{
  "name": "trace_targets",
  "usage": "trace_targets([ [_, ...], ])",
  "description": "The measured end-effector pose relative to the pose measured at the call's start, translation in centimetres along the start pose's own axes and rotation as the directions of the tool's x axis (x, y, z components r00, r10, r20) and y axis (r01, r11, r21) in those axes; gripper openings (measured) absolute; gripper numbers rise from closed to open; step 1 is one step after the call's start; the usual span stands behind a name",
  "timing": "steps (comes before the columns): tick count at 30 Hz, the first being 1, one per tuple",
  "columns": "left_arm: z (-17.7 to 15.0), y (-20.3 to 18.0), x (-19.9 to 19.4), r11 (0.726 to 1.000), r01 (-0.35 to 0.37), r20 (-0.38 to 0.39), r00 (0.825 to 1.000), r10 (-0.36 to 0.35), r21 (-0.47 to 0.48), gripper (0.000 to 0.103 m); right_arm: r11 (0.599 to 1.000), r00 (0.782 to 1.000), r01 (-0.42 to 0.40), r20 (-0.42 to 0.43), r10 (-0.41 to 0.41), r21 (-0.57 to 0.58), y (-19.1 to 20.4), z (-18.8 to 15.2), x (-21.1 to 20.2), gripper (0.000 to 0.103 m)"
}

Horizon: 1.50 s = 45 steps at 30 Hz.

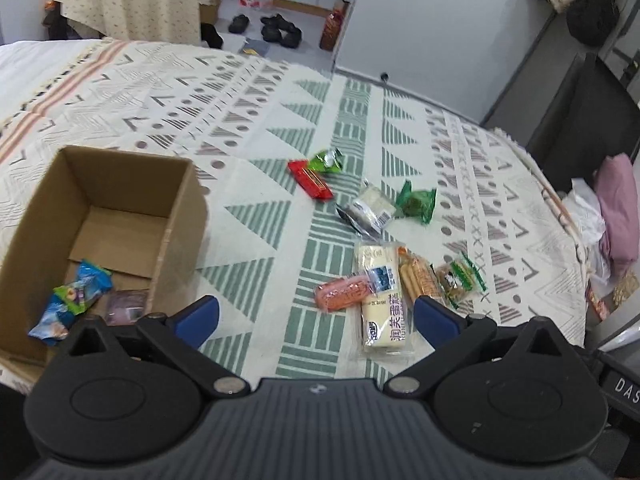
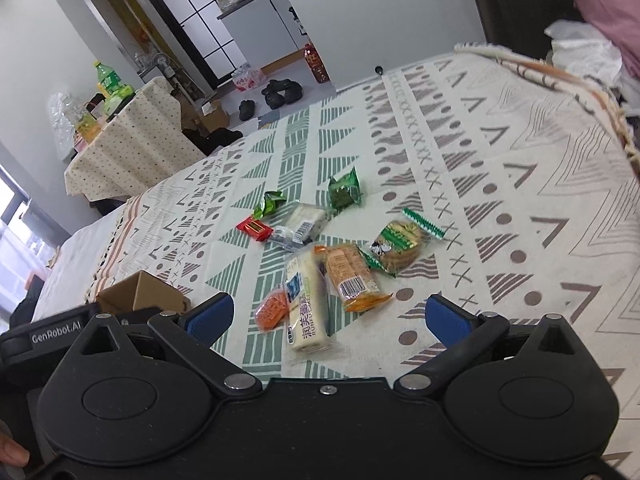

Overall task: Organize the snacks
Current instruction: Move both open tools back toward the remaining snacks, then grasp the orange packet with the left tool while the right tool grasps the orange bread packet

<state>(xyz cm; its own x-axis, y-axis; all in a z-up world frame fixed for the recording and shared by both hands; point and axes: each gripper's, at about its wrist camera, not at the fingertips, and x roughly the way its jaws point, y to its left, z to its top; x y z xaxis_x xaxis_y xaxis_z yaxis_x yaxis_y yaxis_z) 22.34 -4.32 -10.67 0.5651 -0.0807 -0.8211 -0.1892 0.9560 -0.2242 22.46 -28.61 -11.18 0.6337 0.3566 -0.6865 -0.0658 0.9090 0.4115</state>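
Readable print on the long cream cake packet [image 2: 306,307]: Chinese characters 润芙蛋糕 above Latin letters "RUNFU CAKE". Same characters visible on that packet from the left wrist view [image 1: 383,300]. White lettering "GenRobot.AI" on a black gripper housing [image 2: 56,327] at left edge. Partial white letters "DAS" on a dark device [image 1: 622,388] at right edge. Barcode on the orange biscuit pack [image 2: 351,276], digits too small to read.

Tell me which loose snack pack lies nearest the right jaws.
The long cream cake pack with blue label: its near end lies between the open right gripper's jaws; the orange pack sits beside it, others farther.
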Motion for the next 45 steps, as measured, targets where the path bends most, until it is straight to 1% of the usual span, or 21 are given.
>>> trace_targets([
  [2, 0.1, 0.0, 1.1, 1.000, 0.013, -0.022, 1.000, -0.013, -0.008, 0.103, 1.000, 1.000, 0.001, -0.009, -0.001, 0.003, -0.4, -0.1, 0.8, 0.103],
  [5, 0.1, -0.1, 2.9, 1.000, -0.006, -0.061, 0.998, 0.005, -0.018, 0.103, 1.000, 1.000, 0.004, -0.019, -0.004, 0.005, -0.9, -0.1, 1.9, 0.103],
  [6, 0.1, -0.2, 3.5, 1.000, -0.012, -0.077, 0.997, 0.010, -0.020, 0.103, 1.000, 1.000, 0.004, -0.021, -0.004, 0.006, -1.0, 0.0, 2.2, 0.101],
  [8, 0.1, -0.2, 4.6, 1.000, -0.023, -0.098, 0.995, 0.021, -0.018, 0.103, 1.000, 1.000, 0.005, -0.029, -0.004, 0.010, -1.4, 0.2, 2.9, 0.096],
  [10, 0.2, -0.3, 5.6, 0.999, -0.038, -0.105, 0.994, 0.037, -0.008, 0.103, 1.000, 0.999, -0.005, -0.041, 0.006, 0.029, -1.9, 0.4, 3.8, 0.088],
  [14, 0.4, -0.5, 7.8, 0.999, -0.041, -0.133, 0.990, 0.041, 0.007, 0.103, 0.999, 0.997, 0.005, -0.075, -0.001, 0.041, -2.6, 0.4, 5.6, 0.080],
  [16, 0.5, -0.6, 8.8, 0.998, -0.054, -0.147, 0.988, 0.058, 0.030, 0.102, 0.999, 0.996, 0.000, -0.093, 0.003, 0.040, -2.8, 0.4, 6.4, 0.076],
  [20, 0.7, -0.7, 10.8, 0.995, -0.088, -0.162, 0.982, 0.096, 0.053, 0.101, 0.999, 0.993, 0.003, -0.116, 0.001, 0.033, -2.9, 0.7, 8.0, 0.076],
  [22, 0.8, -0.8, 11.8, 0.995, -0.084, -0.175, 0.980, 0.094, 0.062, 0.100, 1.000, 0.992, -0.003, -0.125, 0.006, 0.030, -2.9, 0.9, 8.7, 0.076],
  [26, 1.1, -1.2, 13.1, 0.994, -0.077, -0.169, 0.982, 0.089, 0.074, 0.100, 1.000, 0.989, -0.012, -0.144, 0.015, 0.024, -2.8, 1.0, 10.0, 0.075],
  [30, 1.5, -1.4, 14.4, 0.995, -0.072, -0.166, 0.983, 0.083, 0.072, 0.096, 1.000, 0.988, -0.014, -0.155, 0.017, 0.020, -2.8, 1.2, 11.1, 0.068],
  [33, 1.8, -1.5, 14.7, 0.995, -0.068, -0.147, 0.986, 0.077, 0.066, 0.095, 1.000, 0.987, -0.009, -0.159, 0.011, 0.011, -2.8, 1.3, 11.9, 0.066],
  [34, 1.9, -1.5, 14.8, 0.995, -0.065, -0.141, 0.987, 0.075, 0.069, 0.092, 1.000, 0.987, -0.009, -0.162, 0.010, 0.008, -2.7, 1.3, 12.2, 0.066],
  [37, 2.0, -1.4, 15.0, 0.997, -0.057, -0.143, 0.988, 0.064, 0.054, 0.087, 1.000, 0.985, -0.011, -0.173, 0.011, 0.000, -2.6, 1.2, 12.7, 0.066],
  [39, 2.1, -1.2, 14.9, 0.997, -0.060, -0.144, 0.987, 0.066, 0.045, 0.082, 1.000, 0.983, -0.003, -0.181, 0.002, -0.006, -2.6, 1.1, 13.0, 0.065],
  [41, 1.9, -1.1, 14.9, 0.996, -0.071, -0.145, 0.986, 0.077, 0.047, 0.072, 1.000, 0.983, 0.001, -0.185, -0.003, -0.011, -2.6, 1.1, 13.3, 0.065],
  [42, 1.9, -1.1, 14.9, 0.996, -0.077, -0.145, 0.986, 0.083, 0.049, 0.070, 1.000, 0.983, 0.004, -0.185, -0.008, -0.019, -2.5, 1.1, 13.5, 0.065],
  [45, 1.7, -1.2, 14.8, 0.995, -0.080, -0.148, 0.985, 0.089, 0.066, 0.049, 0.998, 0.981, 0.018, -0.191, -0.028, -0.058, -2.0, 1.0, 13.9, 0.065],
])
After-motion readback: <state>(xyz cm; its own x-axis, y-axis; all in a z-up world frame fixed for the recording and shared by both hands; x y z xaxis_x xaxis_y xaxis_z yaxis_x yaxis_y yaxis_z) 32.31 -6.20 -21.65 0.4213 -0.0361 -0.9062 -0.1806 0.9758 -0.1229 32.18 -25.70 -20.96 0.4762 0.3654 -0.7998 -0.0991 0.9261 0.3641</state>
